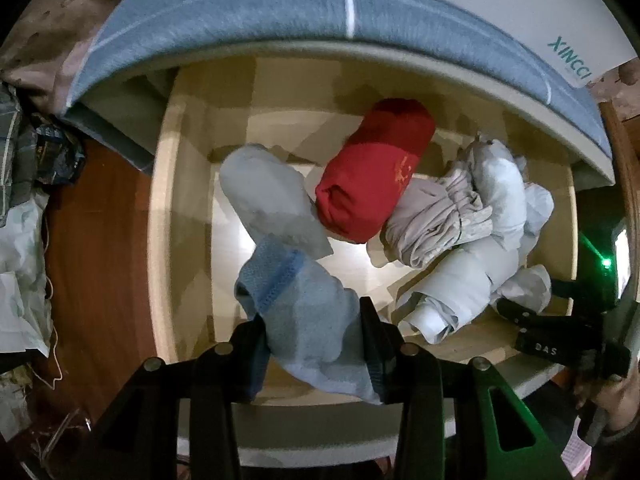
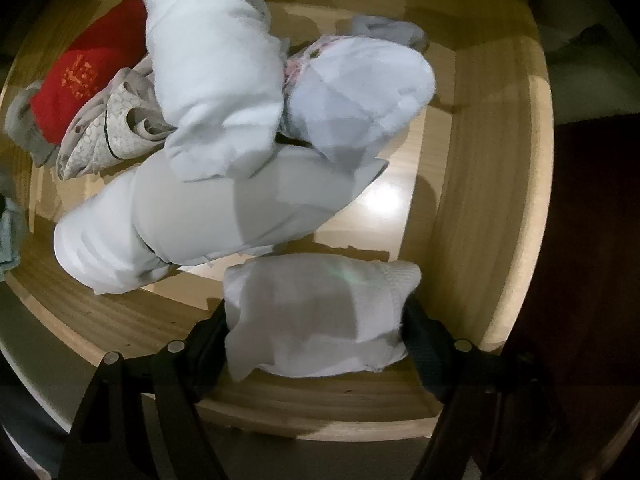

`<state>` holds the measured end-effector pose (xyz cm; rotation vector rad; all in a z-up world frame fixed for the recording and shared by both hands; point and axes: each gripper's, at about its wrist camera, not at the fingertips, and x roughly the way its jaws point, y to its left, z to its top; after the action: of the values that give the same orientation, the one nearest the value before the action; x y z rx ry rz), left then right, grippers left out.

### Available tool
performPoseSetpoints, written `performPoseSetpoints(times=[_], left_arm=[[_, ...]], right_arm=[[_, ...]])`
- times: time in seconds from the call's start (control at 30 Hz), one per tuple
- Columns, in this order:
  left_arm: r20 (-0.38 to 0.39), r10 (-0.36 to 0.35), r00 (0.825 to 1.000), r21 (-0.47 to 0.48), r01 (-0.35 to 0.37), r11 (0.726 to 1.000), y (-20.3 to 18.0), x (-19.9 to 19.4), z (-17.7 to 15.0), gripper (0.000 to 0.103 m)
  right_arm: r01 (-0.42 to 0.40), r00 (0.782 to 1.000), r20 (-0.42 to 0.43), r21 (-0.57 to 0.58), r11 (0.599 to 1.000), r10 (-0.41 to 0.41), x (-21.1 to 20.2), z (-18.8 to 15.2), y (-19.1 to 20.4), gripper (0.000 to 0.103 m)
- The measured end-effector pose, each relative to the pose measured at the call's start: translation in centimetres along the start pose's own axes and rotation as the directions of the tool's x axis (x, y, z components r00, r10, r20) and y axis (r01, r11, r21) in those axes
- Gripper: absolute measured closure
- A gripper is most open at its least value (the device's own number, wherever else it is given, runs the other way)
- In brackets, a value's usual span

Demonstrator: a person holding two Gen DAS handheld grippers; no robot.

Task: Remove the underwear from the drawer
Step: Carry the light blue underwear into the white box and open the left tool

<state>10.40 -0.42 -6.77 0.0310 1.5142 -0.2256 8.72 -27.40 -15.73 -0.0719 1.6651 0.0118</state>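
While the left gripper [image 1: 314, 344] is pinching blue underwear [image 1: 304, 312] at lower centre, the right gripper [image 2: 316, 320] is clamping a white roll [image 2: 316, 316] over the drawer [image 2: 460, 160].

A light blue rolled underwear [image 1: 308, 320] is sitting pinched between the left tongs [image 1: 316, 344], above the open wooden drawer [image 1: 160, 208]. A white rolled one [image 2: 316, 316] is sitting squeezed between the right tongs [image 2: 320, 320]. Red [image 1: 372, 168] and pale rolls are lying beyond them.
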Motion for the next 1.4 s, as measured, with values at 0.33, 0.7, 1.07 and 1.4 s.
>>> performPoseSetpoints(times=[0.33, 0.7, 1.07, 1.4], left_arm=[[0.066, -0.016, 0.998, 0.008, 0.016, 1.000, 0.5, -2.5, -0.2, 0.062], [0.212, -0.016, 0.977, 0.030, 0.010, 1.000, 0.7, -10.0, 0.6, 0.062], [0.415, -0.019, 0.909, 0.040, 0.003, 0.999, 0.2, -20.4, 4.5, 0.062], [0.508, 0.001, 0.862, 0.053, -0.033, 0.998, -1.9, -23.8, 11.9, 0.062]], right_arm=[[0.012, 1.000, -0.003, -0.003, 1.000, -0.012, -0.2, 0.2, -0.2, 0.030], [0.017, 1.000, -0.005, 0.001, 1.000, -0.017, 0.0, 0.2, 0.0, 0.030], [0.020, 1.000, -0.007, 0.007, 1.000, -0.020, 0.0, 0.3, 0.0, 0.030], [0.025, 1.000, -0.013, 0.013, 1.000, -0.024, 0.1, 0.5, -0.1, 0.030]])
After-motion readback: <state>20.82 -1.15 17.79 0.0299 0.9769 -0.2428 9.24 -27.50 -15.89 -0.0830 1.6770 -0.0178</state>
